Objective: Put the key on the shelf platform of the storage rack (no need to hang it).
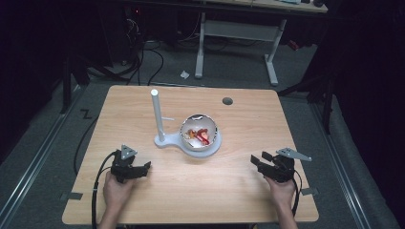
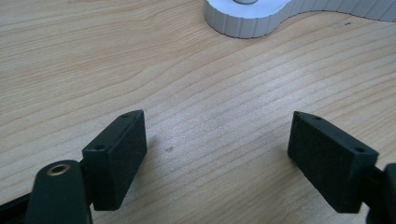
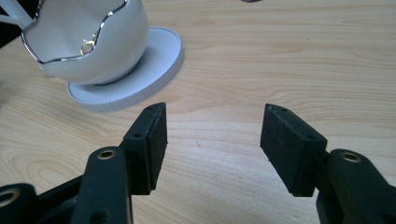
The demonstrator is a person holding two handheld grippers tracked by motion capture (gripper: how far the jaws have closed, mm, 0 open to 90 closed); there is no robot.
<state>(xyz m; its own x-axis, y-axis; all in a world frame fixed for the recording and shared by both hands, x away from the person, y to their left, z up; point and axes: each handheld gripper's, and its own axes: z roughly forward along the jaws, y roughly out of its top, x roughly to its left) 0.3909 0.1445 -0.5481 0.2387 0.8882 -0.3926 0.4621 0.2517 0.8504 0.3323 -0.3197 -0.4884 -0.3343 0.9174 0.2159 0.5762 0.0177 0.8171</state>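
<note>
Resting both hands near the front edge of the table (image 1: 239,191), I held a gripper in each, and neither one had anything in it. My left gripper (image 1: 145,167) sat toward the front left corner, its jaws spread wide over bare wood; in the left gripper view I saw only the grain between the two black pads (image 2: 122,154), with the ribbed white rim of the stand base (image 2: 247,21) well ahead of them. My right gripper (image 1: 258,160) lay toward the front right corner, low over the tabletop and angled inward at the middle. Its jaws stood apart too, somewhat narrower than the left pair, and nothing lay between them in the right gripper view, only wood. The white bowl (image 1: 199,133) with its wavy silver rim stood near the middle of the table, a little nearer the back edge than my hands, well apart from both grippers. It sat on the round end of the flat white stand base, and from that base's other end, just to the bowl's left, a white post (image 1: 157,114) rose upright. Inside the bowl I could make out red and yellowish pieces (image 1: 199,136), too small for me to name. A dark round hole (image 1: 228,101) marked the tabletop toward the back edge.
</note>
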